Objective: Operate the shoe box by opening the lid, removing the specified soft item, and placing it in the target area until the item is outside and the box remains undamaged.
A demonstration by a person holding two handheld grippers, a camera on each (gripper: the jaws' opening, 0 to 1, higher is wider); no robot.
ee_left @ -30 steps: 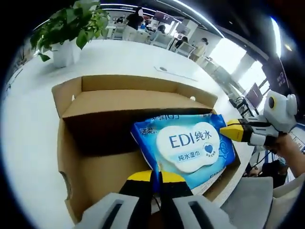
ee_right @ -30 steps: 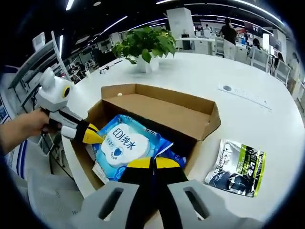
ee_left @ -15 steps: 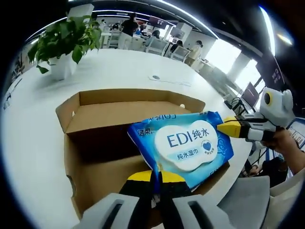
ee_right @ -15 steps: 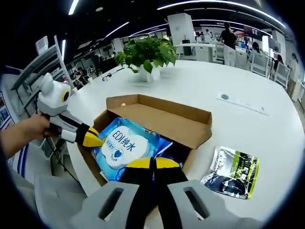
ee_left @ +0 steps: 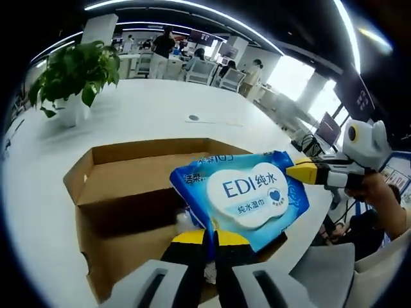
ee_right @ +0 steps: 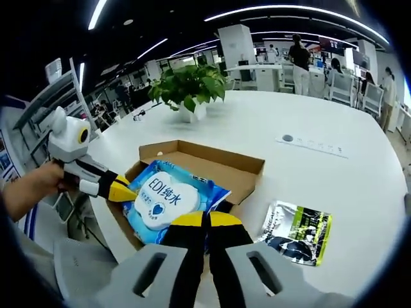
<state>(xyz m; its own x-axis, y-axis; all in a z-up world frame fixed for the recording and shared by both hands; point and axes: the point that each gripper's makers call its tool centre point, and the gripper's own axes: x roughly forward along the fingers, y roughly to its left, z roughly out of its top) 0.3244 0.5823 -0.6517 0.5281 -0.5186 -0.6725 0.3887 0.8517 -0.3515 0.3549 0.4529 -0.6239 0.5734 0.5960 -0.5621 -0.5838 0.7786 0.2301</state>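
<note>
A blue wet-wipe pack (ee_left: 247, 192) with a white "EDI" label hangs level above the open cardboard shoe box (ee_left: 131, 174). My left gripper (ee_left: 210, 236) is shut on the pack's near edge. My right gripper (ee_left: 297, 172) comes in from the right and is shut on the pack's far corner. In the right gripper view the same pack (ee_right: 166, 197) floats over the box (ee_right: 221, 165), with my right gripper (ee_right: 206, 219) clamped on one edge and my left gripper (ee_right: 122, 190) pinching the opposite corner. The box's lid flap is folded open.
A green and black pouch (ee_right: 297, 230) lies on the round white table (ee_right: 334, 173) right of the box. A potted plant (ee_left: 70, 74) stands further back on the table. A small flat white pad (ee_right: 311, 144) lies further back. A person's hand (ee_left: 379, 196) holds the right gripper.
Both grippers have risen with the wipe pack between them, lifting it from inside the box to above its rim. The box has stayed on the table.
</note>
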